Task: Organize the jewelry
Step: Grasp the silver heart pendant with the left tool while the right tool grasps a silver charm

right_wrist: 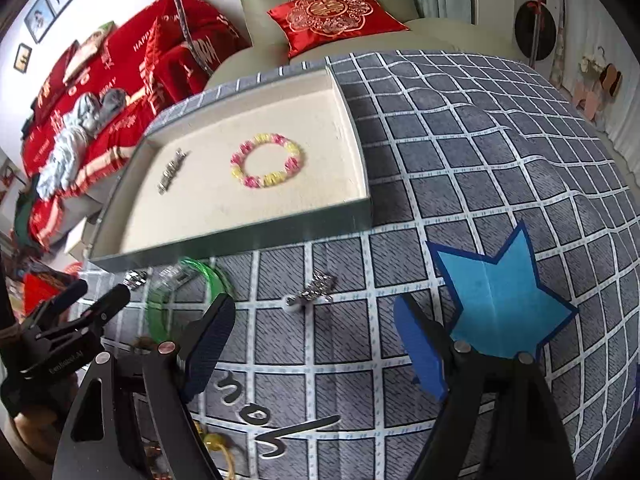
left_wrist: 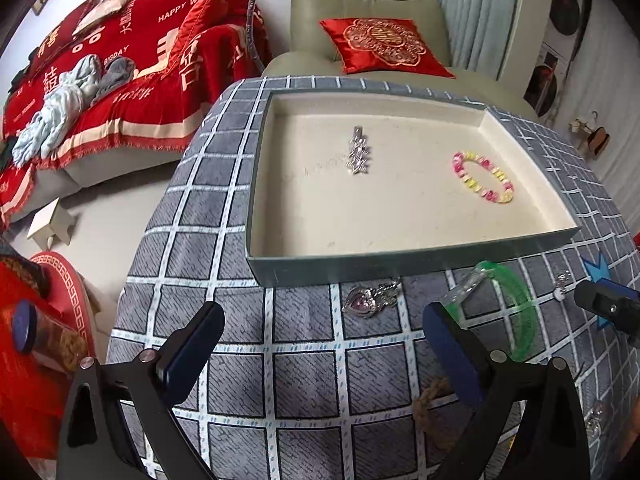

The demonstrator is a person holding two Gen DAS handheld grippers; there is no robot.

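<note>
A: Where does the jewelry sit?

B: A shallow tray (left_wrist: pixel 400 268) with a cream lining lies on the grey checked tabletop (left_wrist: pixel 304 364). Inside it, a silver pendant (left_wrist: pixel 359 155) lies to the left and a pink and yellow bead bracelet (left_wrist: pixel 483 177) to the right, well apart.

A: And outside the tray?

B: Just near of its front wall lie a heart pendant (left_wrist: pixel 370 300) and a green bangle (left_wrist: pixel 508 312) with a clear piece at its far end. To the right of the bangle a small silver chain piece (right_wrist: pixel 316 290) lies on the cloth, and right of that a blue star (right_wrist: pixel 500 304) is on the cloth.

A: The tongs?

B: The left tongs (left_wrist: pixel 320 344) stand wide apart above the cloth, nothing between them; the heart pendant lies just beyond their tips. The right tongs (right_wrist: pixel 316 344) are apart too and empty, with the chain piece just beyond their tips.
</note>
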